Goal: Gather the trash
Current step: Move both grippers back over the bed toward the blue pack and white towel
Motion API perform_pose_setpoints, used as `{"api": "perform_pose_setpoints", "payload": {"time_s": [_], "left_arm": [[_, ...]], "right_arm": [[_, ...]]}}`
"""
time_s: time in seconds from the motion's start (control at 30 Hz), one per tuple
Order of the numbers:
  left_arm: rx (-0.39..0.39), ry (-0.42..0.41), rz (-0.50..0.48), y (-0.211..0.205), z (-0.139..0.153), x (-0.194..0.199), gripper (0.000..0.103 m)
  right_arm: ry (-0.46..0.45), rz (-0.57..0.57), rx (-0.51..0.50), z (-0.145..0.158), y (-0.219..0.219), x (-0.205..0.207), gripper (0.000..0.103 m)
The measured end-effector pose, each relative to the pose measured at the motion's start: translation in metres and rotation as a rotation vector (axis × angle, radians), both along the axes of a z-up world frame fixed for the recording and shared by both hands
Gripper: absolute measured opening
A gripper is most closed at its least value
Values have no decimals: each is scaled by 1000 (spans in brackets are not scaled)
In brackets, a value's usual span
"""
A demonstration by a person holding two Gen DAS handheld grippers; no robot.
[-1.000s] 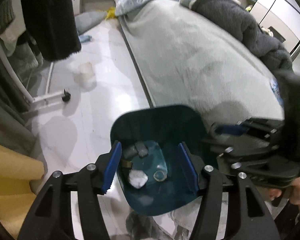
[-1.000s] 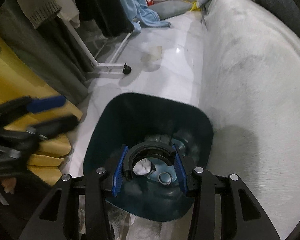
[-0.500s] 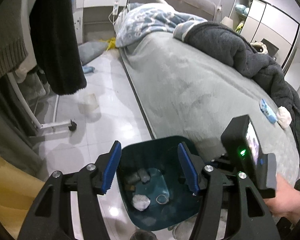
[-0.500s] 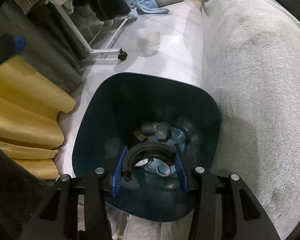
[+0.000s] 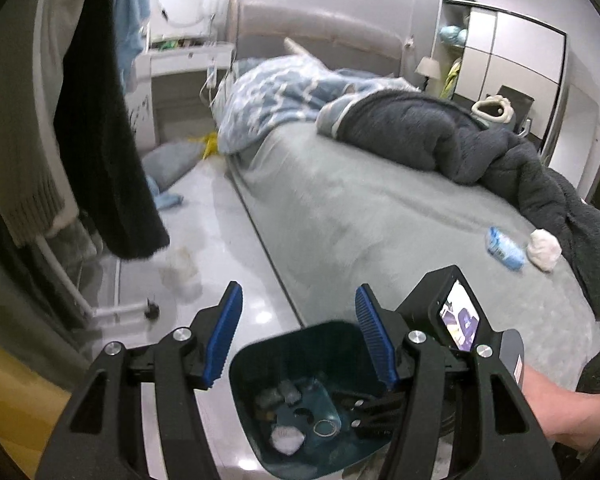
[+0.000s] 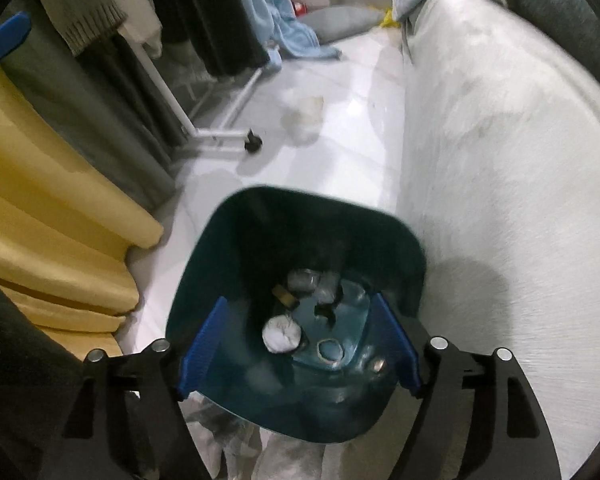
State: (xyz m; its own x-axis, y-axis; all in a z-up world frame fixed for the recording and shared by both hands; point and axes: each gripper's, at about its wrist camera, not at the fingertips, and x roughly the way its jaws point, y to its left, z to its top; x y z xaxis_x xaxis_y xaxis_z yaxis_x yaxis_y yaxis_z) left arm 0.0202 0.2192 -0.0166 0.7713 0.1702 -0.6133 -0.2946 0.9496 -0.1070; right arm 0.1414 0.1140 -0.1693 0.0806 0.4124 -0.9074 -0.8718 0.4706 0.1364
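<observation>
Teal plastic forms the bin point(image 6: 396, 240) that stands on the pale floor point(image 6: 352, 128) just beside the bed point(image 5: 364, 208), and a white paper wad point(image 6: 281, 334), a ring point(image 6: 329, 350) and grey scraps are seen at its bottom. The right gripper point(image 6: 299, 346) is held over the bin's mouth, its jaws opening with nothing pressed between them. The left gripper point(image 5: 299, 340) is held apart and empty, while a blue wrapper point(image 5: 504, 248) and a white wad point(image 5: 544, 249) lie on the bed near the dark blanket point(image 5: 480, 148).

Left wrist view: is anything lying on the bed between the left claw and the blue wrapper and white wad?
Nothing visible. The bare grey bedspread runs from the left claw to the blue wrapper and white wad; the dark blanket lies beyond them.
</observation>
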Motion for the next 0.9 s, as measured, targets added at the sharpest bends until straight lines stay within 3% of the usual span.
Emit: {"api": "perform_pose_setpoints", "payload": {"time_s": [0.33,0.9], "left_arm": [[76,-56,-68,-35,33,10,62],[37,-85,-187,-86,40,59,63]], "right_arm": [[-86,-1,103,48,-39,3,77],[-241,-96,157,92,-132,40,78]]}}
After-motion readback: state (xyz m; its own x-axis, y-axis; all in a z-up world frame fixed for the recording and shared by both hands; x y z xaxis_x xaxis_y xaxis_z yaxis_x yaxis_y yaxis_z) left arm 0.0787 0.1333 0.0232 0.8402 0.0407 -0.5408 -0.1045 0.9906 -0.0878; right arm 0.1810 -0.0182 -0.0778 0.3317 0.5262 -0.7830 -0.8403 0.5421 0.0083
